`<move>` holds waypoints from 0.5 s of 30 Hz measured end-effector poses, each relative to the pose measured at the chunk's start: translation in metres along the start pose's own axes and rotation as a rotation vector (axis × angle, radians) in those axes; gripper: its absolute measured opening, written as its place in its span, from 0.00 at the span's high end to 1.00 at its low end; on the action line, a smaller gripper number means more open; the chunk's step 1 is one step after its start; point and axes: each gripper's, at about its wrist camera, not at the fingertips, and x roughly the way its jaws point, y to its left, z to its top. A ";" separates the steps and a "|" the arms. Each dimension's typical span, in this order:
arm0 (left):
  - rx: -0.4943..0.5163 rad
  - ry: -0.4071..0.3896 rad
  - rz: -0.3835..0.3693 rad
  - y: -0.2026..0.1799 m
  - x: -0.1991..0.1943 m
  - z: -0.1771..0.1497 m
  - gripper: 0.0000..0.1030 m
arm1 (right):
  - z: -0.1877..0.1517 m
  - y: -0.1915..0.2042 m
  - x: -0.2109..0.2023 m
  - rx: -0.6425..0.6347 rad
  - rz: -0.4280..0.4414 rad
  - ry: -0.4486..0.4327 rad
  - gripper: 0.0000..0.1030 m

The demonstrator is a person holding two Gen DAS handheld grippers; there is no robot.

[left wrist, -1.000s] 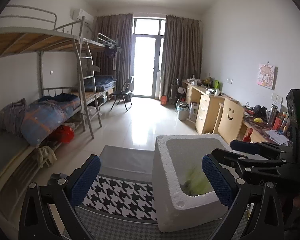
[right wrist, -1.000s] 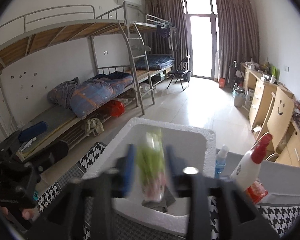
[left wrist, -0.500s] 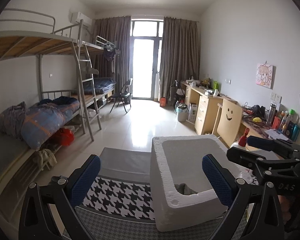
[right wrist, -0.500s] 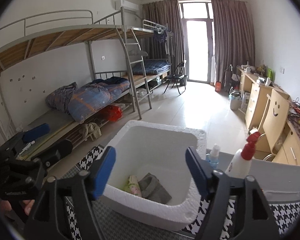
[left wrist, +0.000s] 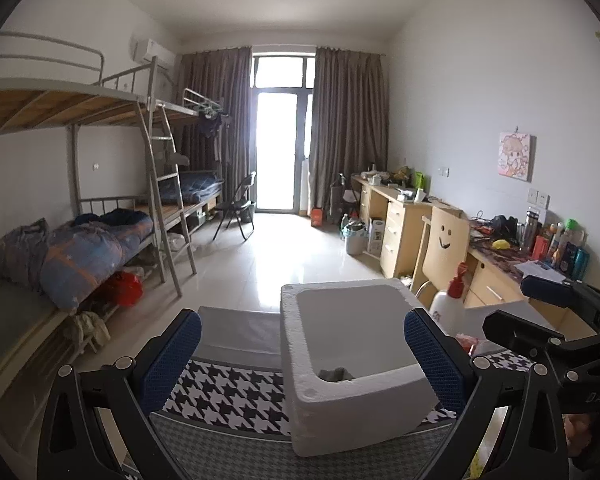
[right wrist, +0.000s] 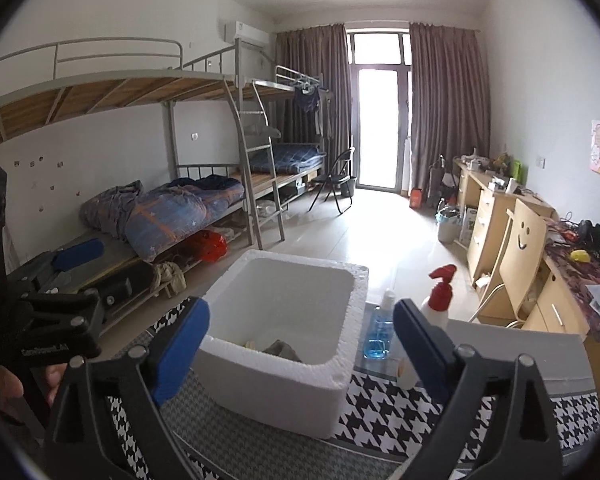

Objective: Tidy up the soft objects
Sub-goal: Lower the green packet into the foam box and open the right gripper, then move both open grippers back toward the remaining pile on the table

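The foam box (right wrist: 284, 344) stood on the houndstooth cloth (right wrist: 384, 408) that covered the table (left wrist: 240, 328), its open top facing up so that soft things could be dropped straight in. At its bottom lay a grey cloth (right wrist: 280, 349), bunched against the near wall, with a pale item (right wrist: 252, 345) just beside it; too little of that second piece showed to say what it was. From the left wrist view only a corner of the grey cloth showed over the box's near rim.

The right gripper (right wrist: 300, 350) hung in front of the box's near side, pointed slightly downward. Its jaws were opening and stood wide apart, with nothing between them but the view of the box, so nothing was gripped. The spread suited a hand that had nothing to carry and was ready for the next pickup.

The left gripper (left wrist: 300, 356) was likewise spread wide and empty, its blue pads (left wrist: 170, 356) framing the box from the other side. It probably waited there, out of the way, to leave the box's mouth free.

A spray bottle with a red trigger (right wrist: 438, 300) and a bottle of blue liquid (right wrist: 378, 332) stood just beyond the box's right side; being hard things, they seemed no part of the sorting. No further soft item showed on the table in either view, so whether more remained to gather could not be told.
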 end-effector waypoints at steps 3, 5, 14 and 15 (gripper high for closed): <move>0.006 -0.003 -0.012 -0.006 -0.005 0.000 0.01 | -0.002 -0.001 -0.007 0.002 -0.007 -0.009 0.07; 0.011 -0.004 -0.018 -0.012 -0.009 -0.001 0.01 | -0.004 -0.003 -0.014 0.016 -0.017 -0.019 0.07; 0.034 -0.020 -0.051 -0.027 -0.027 -0.004 0.01 | -0.018 -0.012 -0.045 0.035 -0.035 -0.058 0.07; 0.035 -0.021 -0.053 -0.029 -0.029 -0.005 0.01 | -0.019 -0.013 -0.047 0.037 -0.037 -0.061 0.07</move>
